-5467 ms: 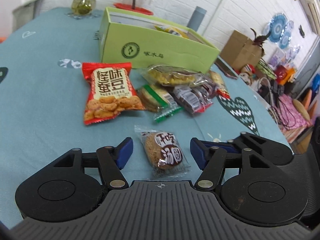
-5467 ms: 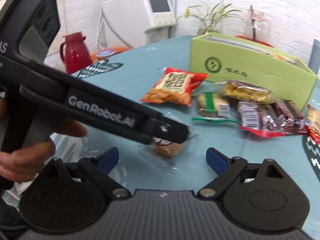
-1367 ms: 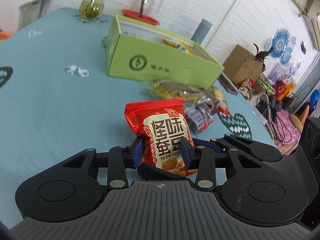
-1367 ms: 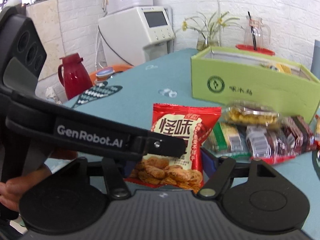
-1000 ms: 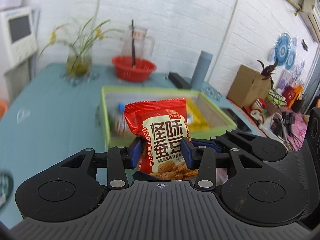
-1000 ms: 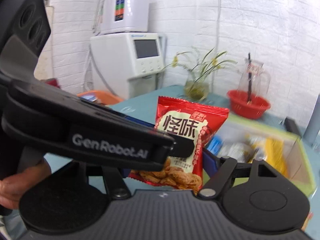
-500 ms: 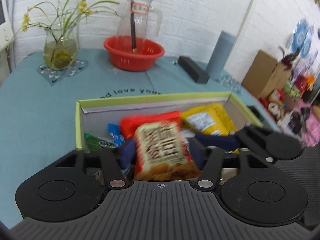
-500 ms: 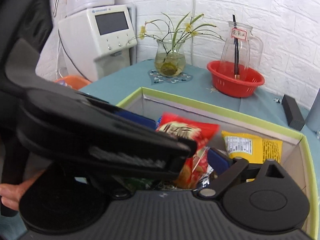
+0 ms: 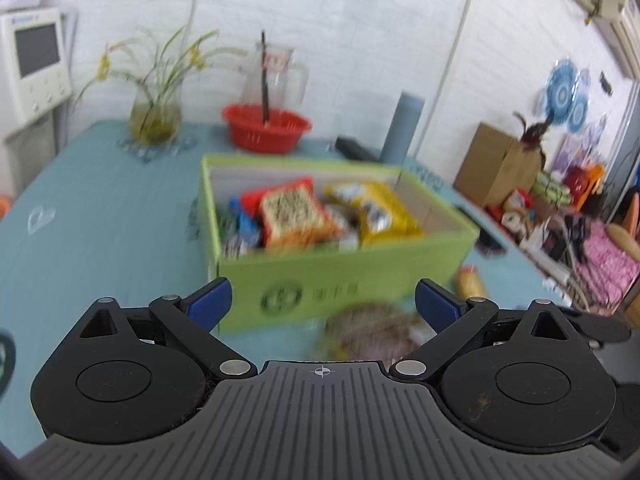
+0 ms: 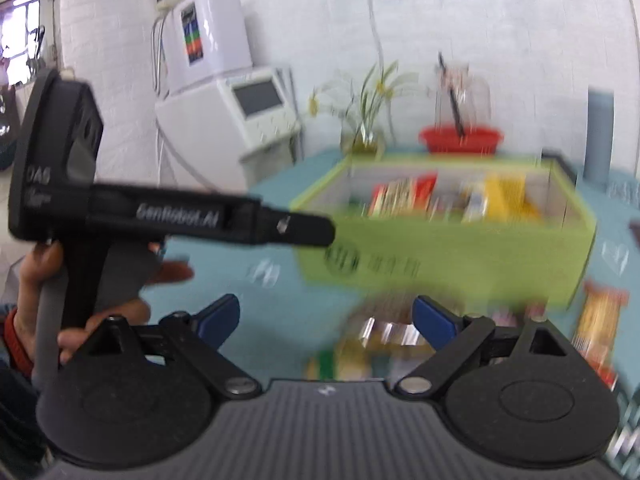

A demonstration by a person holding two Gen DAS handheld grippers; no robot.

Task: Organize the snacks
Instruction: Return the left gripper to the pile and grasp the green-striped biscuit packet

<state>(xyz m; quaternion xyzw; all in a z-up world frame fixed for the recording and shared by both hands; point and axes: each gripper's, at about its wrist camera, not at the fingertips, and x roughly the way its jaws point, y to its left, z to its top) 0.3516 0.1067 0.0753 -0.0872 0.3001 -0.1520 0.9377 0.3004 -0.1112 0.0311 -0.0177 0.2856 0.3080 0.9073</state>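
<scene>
Left gripper [image 9: 323, 304] just opened wide, empty, right gripper [image 10: 326, 316] wide, empty

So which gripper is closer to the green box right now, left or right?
Left, slightly, as a judgement. The left gripper hangs open just before the green box front wall; the right gripper, also open, sits further back.

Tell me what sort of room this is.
Probably a lived-in home room, perhaps a dining area: a table under a teal printed cloth carries a vase of flowers and a glass pitcher, a water dispenser stands by the brick wall, and household clutter fills one corner.
</scene>
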